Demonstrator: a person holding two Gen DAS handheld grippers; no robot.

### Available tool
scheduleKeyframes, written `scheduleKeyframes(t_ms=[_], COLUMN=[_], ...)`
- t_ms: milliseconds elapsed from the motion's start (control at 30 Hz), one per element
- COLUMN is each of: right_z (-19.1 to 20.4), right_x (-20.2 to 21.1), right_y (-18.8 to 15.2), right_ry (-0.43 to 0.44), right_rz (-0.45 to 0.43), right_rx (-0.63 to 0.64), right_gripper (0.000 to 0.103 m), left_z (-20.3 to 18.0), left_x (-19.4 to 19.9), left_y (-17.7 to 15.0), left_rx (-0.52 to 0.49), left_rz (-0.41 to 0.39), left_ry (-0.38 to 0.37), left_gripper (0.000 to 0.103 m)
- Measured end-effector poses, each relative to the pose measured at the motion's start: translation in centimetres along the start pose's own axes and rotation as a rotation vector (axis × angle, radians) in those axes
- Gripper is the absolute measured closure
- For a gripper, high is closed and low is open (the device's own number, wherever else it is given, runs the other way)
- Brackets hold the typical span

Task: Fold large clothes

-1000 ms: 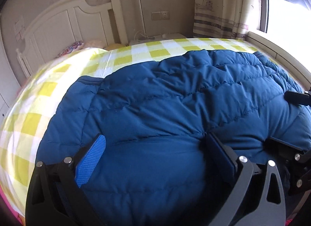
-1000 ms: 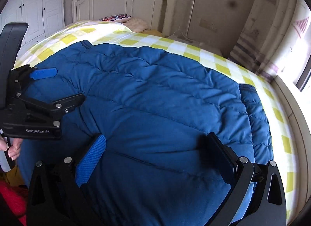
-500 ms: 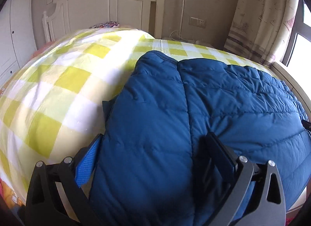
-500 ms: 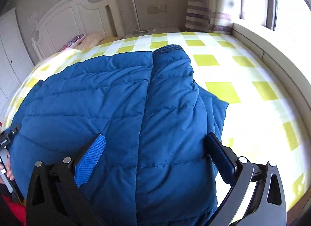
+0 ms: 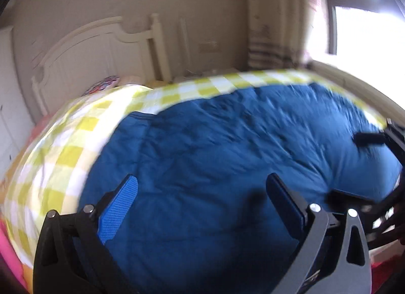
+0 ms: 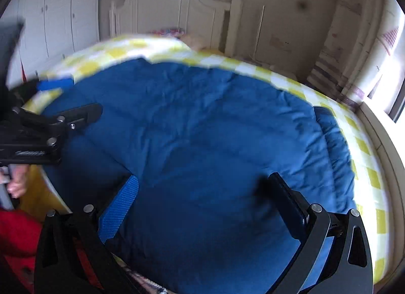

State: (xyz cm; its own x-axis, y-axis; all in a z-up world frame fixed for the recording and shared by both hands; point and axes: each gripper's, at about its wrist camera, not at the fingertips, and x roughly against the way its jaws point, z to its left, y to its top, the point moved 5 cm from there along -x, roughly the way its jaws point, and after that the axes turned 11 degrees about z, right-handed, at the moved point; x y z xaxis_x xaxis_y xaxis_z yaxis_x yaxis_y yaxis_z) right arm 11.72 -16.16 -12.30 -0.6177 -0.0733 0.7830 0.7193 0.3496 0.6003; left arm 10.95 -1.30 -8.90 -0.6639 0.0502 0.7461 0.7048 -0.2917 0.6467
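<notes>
A big blue quilted down jacket (image 5: 227,147) lies spread across the bed, folded to a wide rounded shape. In the left wrist view my left gripper (image 5: 202,192) hovers open over the jacket's near edge, and its wide-apart fingers hold nothing. The right gripper (image 5: 359,167) shows at the right edge of that view, over the jacket's right end. In the right wrist view the jacket (image 6: 202,129) fills the middle, and my right gripper (image 6: 202,195) stands open above its near edge. The left gripper (image 6: 73,97) is at the left, open, over the jacket's left end. Both views are blurred.
The bed has a yellow and white checked sheet (image 5: 76,142) and a white headboard (image 6: 177,10) at the far end. A window sill (image 6: 379,142) runs along the right side. A hand (image 6: 17,182) and red cloth (image 6: 15,230) are at the lower left.
Half a second ago each camera faced an outer side of the jacket. Both have swung back toward its middle and pulled up slightly. Both grippers stay open.
</notes>
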Motion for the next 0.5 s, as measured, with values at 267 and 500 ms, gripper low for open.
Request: scheduleKeyframes(t_ms=[267, 500], right_z=[-0.8, -8.7], right_x=[-0.2, 2.1], right_y=[-0.3, -3.9], right_ry=[-0.004, -0.067], right_rz=[0.008, -0.002], right_rx=[0.001, -0.189], right_gripper=[0.006, 0.005], left_z=[0.5, 8.7], left_x=[-2.0, -1.5], left_y=[-1.3, -4.3], left_rx=[0.004, 0.192], left_rz=[0.055, 0.066], left_ry=[-0.049, 0.041], left_gripper=[0.002, 0.002])
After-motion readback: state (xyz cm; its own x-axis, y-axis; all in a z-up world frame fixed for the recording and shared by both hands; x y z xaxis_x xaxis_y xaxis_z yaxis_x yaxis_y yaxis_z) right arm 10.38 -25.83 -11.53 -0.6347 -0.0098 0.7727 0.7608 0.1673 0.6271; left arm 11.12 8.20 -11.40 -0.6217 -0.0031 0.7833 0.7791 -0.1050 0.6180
